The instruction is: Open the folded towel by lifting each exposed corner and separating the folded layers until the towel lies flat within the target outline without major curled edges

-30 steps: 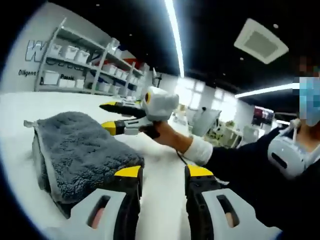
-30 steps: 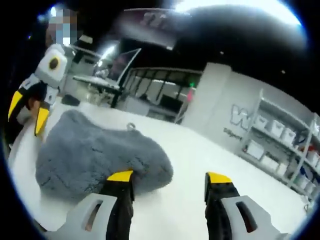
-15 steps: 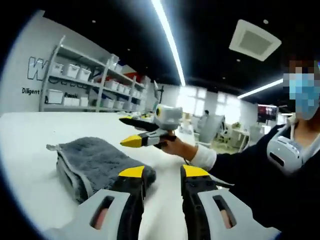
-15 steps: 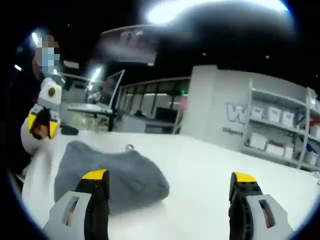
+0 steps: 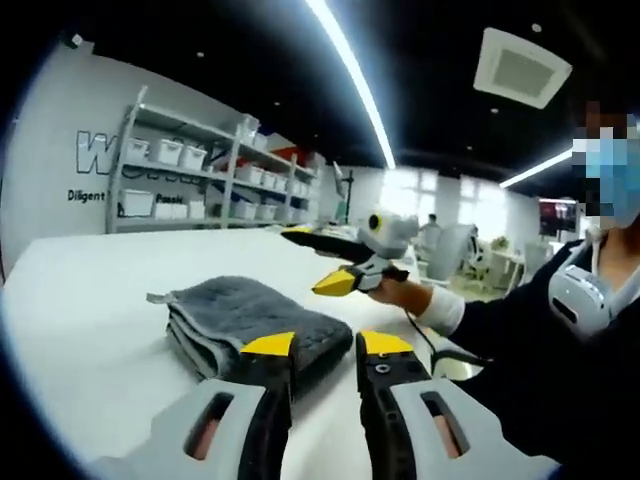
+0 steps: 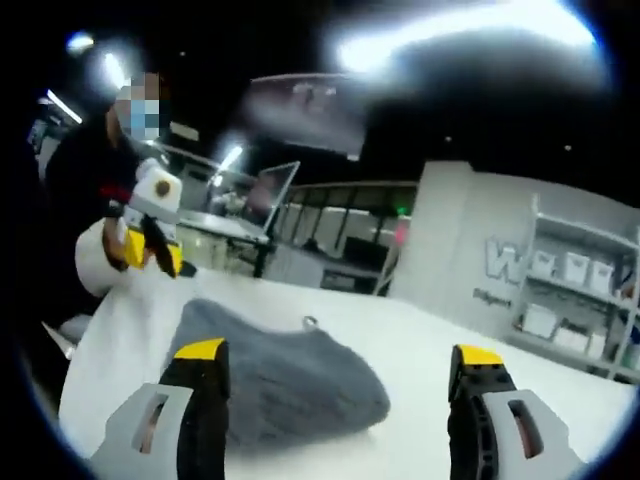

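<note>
- Left gripper view, far left: a shelving rack (image 5: 200,175) with white bins stands against the wall behind the white table (image 5: 80,310).
- Left gripper view, centre-left: the grey towel (image 5: 245,320) lies folded in stacked layers on the table, with a small tab at its far left corner.
- Left gripper view, bottom centre: the left gripper (image 5: 325,345) has its yellow-tipped jaws close together with a narrow gap, gripping nothing; the left jaw tip overlaps the towel's near edge in the picture, and contact cannot be determined.
- Left gripper view, centre-right: the right gripper (image 5: 325,260) is held above the table beyond the towel, jaws spread apart, in a person's hand (image 5: 400,293).
- Right gripper view, upper left: the left gripper appears small, beyond the towel's far side.
- Right gripper view, centre: the towel lies on the table, mounded, with a small loop at its far edge.
- Right gripper view, bottom: the right gripper's jaws stand wide apart and empty; the left jaw overlaps the towel's near edge.
</note>
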Tool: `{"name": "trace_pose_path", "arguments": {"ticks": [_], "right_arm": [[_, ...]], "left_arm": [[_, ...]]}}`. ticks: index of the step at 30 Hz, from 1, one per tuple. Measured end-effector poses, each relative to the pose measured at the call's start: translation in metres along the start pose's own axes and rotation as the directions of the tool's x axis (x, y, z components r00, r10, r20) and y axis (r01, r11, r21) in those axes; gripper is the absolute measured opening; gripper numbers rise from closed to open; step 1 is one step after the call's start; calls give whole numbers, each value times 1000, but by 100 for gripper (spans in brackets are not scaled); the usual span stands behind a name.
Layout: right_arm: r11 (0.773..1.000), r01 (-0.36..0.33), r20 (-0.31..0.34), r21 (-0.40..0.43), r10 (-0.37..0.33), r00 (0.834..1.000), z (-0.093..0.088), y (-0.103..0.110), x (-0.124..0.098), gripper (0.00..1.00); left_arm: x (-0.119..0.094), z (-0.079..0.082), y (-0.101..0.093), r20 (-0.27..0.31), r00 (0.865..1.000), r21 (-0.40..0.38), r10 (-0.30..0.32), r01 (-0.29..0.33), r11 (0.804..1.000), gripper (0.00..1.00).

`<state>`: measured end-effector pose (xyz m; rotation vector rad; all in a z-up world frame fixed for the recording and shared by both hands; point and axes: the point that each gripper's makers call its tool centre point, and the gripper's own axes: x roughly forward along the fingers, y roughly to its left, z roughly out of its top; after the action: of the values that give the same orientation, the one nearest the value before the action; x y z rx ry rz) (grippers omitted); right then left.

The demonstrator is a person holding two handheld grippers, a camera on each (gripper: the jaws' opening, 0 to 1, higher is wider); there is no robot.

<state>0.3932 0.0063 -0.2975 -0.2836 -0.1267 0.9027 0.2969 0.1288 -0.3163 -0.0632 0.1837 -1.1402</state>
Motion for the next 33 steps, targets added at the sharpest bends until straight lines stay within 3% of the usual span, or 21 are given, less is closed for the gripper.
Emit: {"name": "trace_pose_path", "arguments": {"ticks": [4, 7, 13, 16, 22, 33], "right_arm": [[998, -39, 6, -56, 40, 999, 7, 28, -1, 83], [994, -42, -28, -103, 40, 999, 4, 43, 0, 81], [986, -47, -32, -160, 42, 999, -1, 71, -2, 72], [976, -80, -60, -204, 70, 996, -1, 87, 2, 72], [946, -81, -99, -314, 52, 994, -1, 101, 8, 63], [920, -99, -145, -380, 46, 988, -14, 109, 19, 51]], "left_arm": [[-6, -7, 8, -32, 999, 13, 43, -43, 999, 29], [-8, -8, 14, -33, 998, 17, 58, -58, 998, 33], [-7, -18, 19, -68, 994, 42, 89, -86, 995, 44], [-7, -22, 25, -77, 990, 64, 114, -109, 992, 56], [-5, -34, 35, -121, 985, 70, 125, -117, 991, 64], [-4, -45, 51, -144, 976, 10, 162, -162, 987, 51]]}}
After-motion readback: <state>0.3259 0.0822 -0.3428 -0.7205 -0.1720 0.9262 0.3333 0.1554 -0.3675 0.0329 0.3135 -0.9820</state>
